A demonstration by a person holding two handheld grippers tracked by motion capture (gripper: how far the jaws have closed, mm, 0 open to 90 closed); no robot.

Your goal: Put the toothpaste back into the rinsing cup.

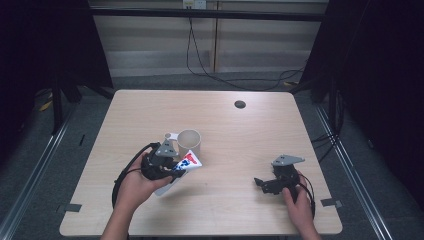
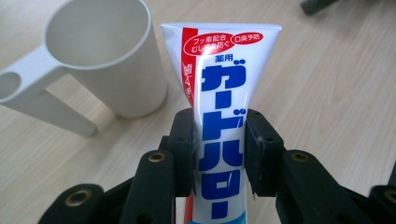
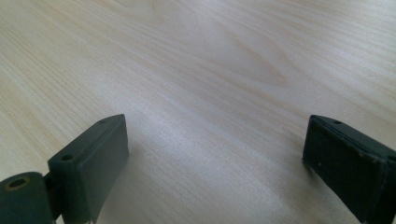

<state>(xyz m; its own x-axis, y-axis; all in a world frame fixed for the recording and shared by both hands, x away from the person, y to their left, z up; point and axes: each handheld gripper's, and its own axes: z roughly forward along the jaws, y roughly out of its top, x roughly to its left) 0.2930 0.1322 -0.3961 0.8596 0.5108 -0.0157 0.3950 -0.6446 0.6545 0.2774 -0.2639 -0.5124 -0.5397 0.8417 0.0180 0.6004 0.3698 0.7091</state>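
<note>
- We see the left gripper (image 2: pixel 219 140) clamped on a tube (image 2: pixel 222 116) of toothpaste — both pads press its middle, the flat crimped end pointing away from the hand.
- The tube is held off the table (image 1: pixel 240 135), tilted, just beside a cream cup (image 1: pixel 189 144); we judge it is headed for that cup.
- The cup stands upright, its mouth bare; its side handle (image 2: pixel 28 95) juts away from the tube and should not block it.
- The right gripper (image 1: pixel 264 184) rests well apart on the table, jaws wide with nothing between them.
- A dark hole (image 1: pixel 240 104) sits near the far edge — out of the way.
</note>
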